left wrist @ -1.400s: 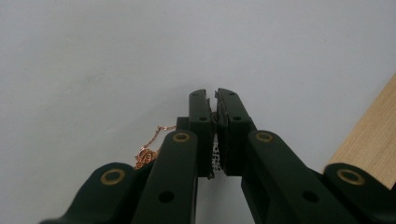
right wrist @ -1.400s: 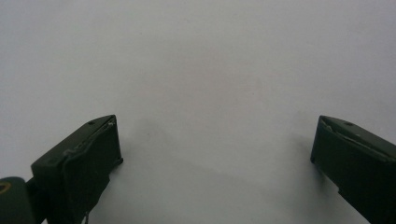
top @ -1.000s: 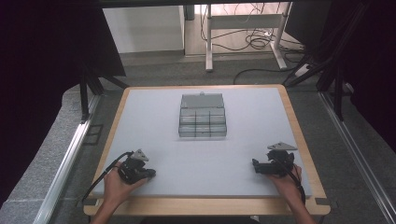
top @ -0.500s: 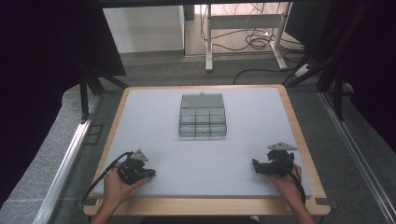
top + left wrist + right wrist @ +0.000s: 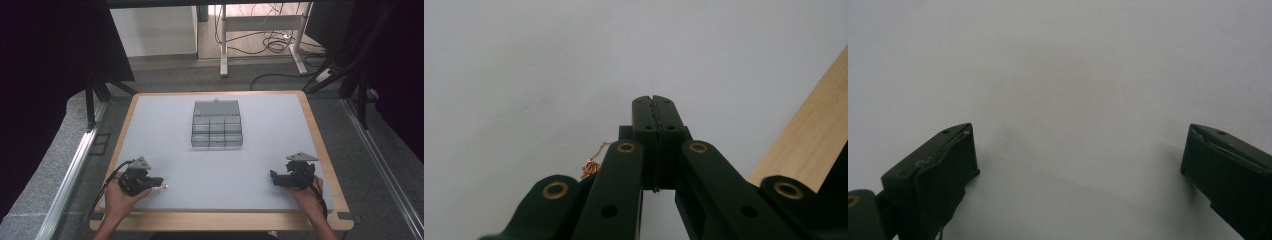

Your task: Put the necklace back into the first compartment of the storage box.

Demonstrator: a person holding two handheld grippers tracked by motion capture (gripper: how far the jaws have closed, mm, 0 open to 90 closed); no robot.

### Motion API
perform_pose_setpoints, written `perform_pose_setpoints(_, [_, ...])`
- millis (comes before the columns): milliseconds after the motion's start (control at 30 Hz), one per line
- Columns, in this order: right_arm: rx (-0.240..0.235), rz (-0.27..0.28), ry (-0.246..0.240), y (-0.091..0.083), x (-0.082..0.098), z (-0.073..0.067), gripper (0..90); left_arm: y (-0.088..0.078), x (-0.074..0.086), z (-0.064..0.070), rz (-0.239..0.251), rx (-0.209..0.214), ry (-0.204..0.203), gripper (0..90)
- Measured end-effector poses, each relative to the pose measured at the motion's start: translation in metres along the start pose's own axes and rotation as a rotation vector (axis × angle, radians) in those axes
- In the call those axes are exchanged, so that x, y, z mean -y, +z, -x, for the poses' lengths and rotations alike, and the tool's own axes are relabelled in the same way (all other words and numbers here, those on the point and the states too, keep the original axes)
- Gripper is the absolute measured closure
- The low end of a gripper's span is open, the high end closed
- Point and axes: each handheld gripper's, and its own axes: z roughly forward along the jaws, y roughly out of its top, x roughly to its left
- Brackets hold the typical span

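Note:
My left gripper [image 5: 158, 183] rests low on the pale grey table mat [image 5: 215, 170] near the front left, held by a hand, its jaws pressed together [image 5: 654, 102]. A thin copper-coloured chain [image 5: 593, 164] shows just beside and below its left jaw; whether it is pinched I cannot tell. In the high view a small shiny bit [image 5: 163, 187] lies at that gripper's tip. My right gripper [image 5: 274, 178] sits at the front right in the other hand, jaws wide apart [image 5: 1075, 160] over bare mat with nothing between them.
A clear grey compartment box [image 5: 216, 126] with its lid up stands at the middle back of the mat. The table's wooden rim [image 5: 215, 220] runs along the front and appears close on the right of the left gripper view [image 5: 804, 140].

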Motion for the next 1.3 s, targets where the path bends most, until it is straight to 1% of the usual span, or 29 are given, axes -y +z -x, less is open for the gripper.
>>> perform_pose_setpoints(133, [-0.001, -0.001, 0.001, 0.000, 0.000, 0.000, 1.3, -0.002, 0.000, -0.001, 0.007, 0.002, -0.006, 90.0])
perform_pose_setpoints(200, [-0.001, 0.000, 0.001, 0.000, 0.000, 0.000, 1.3, -0.001, 0.000, -0.001, 0.003, 0.002, -0.006, 90.0])
perform_pose_setpoints(267, [-0.001, 0.000, 0.000, 0.000, 0.000, 0.000, 1.3, 0.002, 0.001, 0.000, -0.009, 0.010, -0.006, 90.0])
perform_pose_setpoints(333, [0.000, 0.001, 0.001, 0.000, 0.000, 0.000, 1.3, 0.009, 0.001, 0.002, -0.034, 0.004, 0.010, 89.8])
perform_pose_setpoints(367, [0.000, 0.001, 0.001, 0.000, 0.000, 0.000, 1.3, 0.012, 0.000, 0.002, -0.044, 0.005, 0.009, 85.0])
perform_pose_setpoints(400, [0.000, 0.001, 0.001, 0.000, 0.000, 0.000, 1.3, 0.016, 0.000, 0.003, -0.063, 0.004, 0.015, 82.4])
perform_pose_setpoints(500, [-0.001, 0.000, 0.001, 0.000, 0.000, 0.000, 1.3, 0.020, -0.001, 0.004, -0.076, -0.015, 0.026, 77.5])
perform_pose_setpoints(600, [-0.001, 0.000, 0.000, 0.000, 0.000, 0.000, 1.3, 0.022, -0.001, 0.005, -0.081, -0.023, 0.029, 73.2])
perform_pose_setpoints(667, [0.000, 0.001, 0.001, 0.000, 0.000, 0.000, 1.3, 0.026, -0.001, 0.006, -0.095, -0.030, 0.036, 71.0])
perform_pose_setpoints(733, [0.000, 0.002, 0.000, 0.000, 0.000, 0.000, 1.3, 0.028, -0.003, 0.009, -0.103, -0.044, 0.048, 71.0])
perform_pose_setpoints(767, [0.000, 0.000, 0.000, 0.000, 0.000, 0.000, 1.3, 0.029, -0.004, 0.009, -0.105, -0.046, 0.046, 71.2])
perform_pose_setpoints(933, [0.001, 0.002, 0.000, 0.000, 0.000, 0.000, 1.3, 0.031, -0.008, 0.014, -0.130, -0.085, 0.081, 79.0])
perform_pose_setpoints(1000, [0.001, 0.002, 0.000, 0.000, 0.000, 0.000, 1.3, 0.032, -0.010, 0.016, -0.140, -0.094, 0.083, 79.7])
perform_pose_setpoints(1167, [0.001, 0.002, -0.001, 0.000, 0.000, 0.000, 1.3, 0.031, -0.010, 0.016, -0.139, -0.094, 0.081, 79.9])
perform_pose_setpoints(1267, [0.000, 0.001, 0.000, 0.000, 0.000, 0.000, 1.3, 0.031, -0.009, 0.015, -0.128, -0.089, 0.079, 80.0])
perform_pose_setpoints(1300, [0.000, 0.001, 0.001, 0.000, 0.000, 0.000, 1.3, 0.031, -0.008, 0.014, -0.120, -0.084, 0.070, 80.1])
